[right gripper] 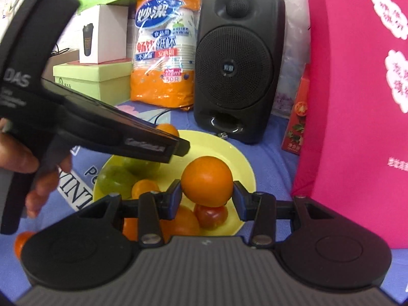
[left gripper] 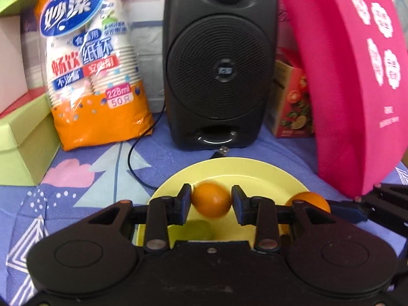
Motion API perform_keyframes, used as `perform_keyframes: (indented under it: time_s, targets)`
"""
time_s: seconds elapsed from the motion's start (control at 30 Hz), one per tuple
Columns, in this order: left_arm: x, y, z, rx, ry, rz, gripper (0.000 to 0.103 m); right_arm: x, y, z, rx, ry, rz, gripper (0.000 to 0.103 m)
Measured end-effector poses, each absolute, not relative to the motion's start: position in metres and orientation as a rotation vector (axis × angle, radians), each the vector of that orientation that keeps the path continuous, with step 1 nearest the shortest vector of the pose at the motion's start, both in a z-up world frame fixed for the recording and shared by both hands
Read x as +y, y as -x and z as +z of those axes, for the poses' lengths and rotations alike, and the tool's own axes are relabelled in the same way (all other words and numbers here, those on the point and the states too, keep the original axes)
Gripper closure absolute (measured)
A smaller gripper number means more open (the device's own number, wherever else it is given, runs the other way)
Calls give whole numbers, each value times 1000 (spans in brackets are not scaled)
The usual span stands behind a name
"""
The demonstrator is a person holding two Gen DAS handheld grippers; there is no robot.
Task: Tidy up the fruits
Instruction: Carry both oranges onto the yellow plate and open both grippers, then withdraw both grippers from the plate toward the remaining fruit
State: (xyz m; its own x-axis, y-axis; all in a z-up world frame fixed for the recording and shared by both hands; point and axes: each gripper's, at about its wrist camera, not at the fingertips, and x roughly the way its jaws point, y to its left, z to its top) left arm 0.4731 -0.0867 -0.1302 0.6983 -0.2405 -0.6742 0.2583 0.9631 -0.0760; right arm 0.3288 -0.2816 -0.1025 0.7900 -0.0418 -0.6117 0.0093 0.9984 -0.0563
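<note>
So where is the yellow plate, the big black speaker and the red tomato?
Round yellow plate [right gripper: 239, 158]: right wrist view, bare far rim.
Big black speaker [left gripper: 219, 74]: left wrist view, centre of the grille.
Small red tomato [right gripper: 211, 215]: right wrist view, its front side.
</note>
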Motion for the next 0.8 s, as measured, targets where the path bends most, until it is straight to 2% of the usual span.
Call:
perform_keyframes:
  time_s: [0.03, 0.1, 0.23, 0.37, 0.8]
  targets:
    - [-86, -474, -130, 746, -19, -273, 59, -280, -329, -103, 655, 56, -29, 61]
    - [-83, -471, -128, 733, -20, -263, 42, -278, -327, -102, 650, 72, -30, 60]
    - [-70, -452, -115, 694, -25, -264, 42, -278, -311, -95, 626, 97, -36, 59]
    - [-52, -420, -104, 666, -4, -277, 42, -280, -285, -89, 610, 66, -50, 51]
    - [-2, -290, -112, 627, -1, -212, 41, -243, -197, -106, 685, 59, 33, 52]
